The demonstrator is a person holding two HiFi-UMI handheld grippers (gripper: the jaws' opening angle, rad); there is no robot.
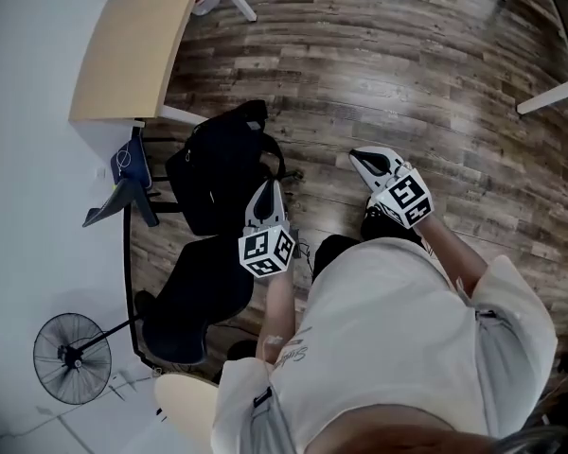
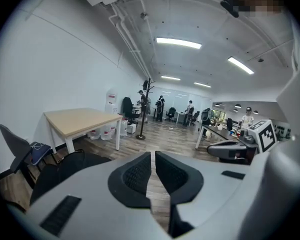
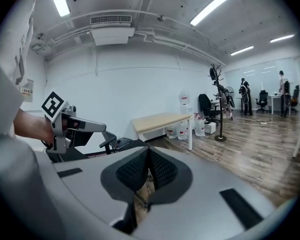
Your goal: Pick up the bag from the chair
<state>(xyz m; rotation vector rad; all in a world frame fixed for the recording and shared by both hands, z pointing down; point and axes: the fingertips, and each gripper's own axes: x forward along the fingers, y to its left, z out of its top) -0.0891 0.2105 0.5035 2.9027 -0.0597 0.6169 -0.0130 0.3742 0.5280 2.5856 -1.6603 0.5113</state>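
Observation:
The black bag point(image 1: 220, 170) rests on a black-framed chair point(image 1: 161, 141) by the wall, its handle loop toward the table. Seen from the left gripper view, the bag point(image 2: 65, 168) is a dark mass low on the left. My left gripper point(image 1: 268, 185) hovers just right of the bag, apart from it, jaws shut and empty point(image 2: 153, 156). Further right, over the floor, my right gripper point(image 1: 358, 155) is also shut with nothing in it point(image 3: 148, 151). Each gripper shows in the other's view: the right gripper's body point(image 2: 237, 148), the left gripper's body point(image 3: 72, 128).
A light wooden table point(image 1: 137, 41) stands beyond the bag. A grey chair with a blue item point(image 1: 130, 166) is against the wall, a second black seat point(image 1: 199, 291) is nearer me, and a floor fan point(image 1: 71, 357) is at lower left. Wood floor point(image 1: 407, 74) stretches right.

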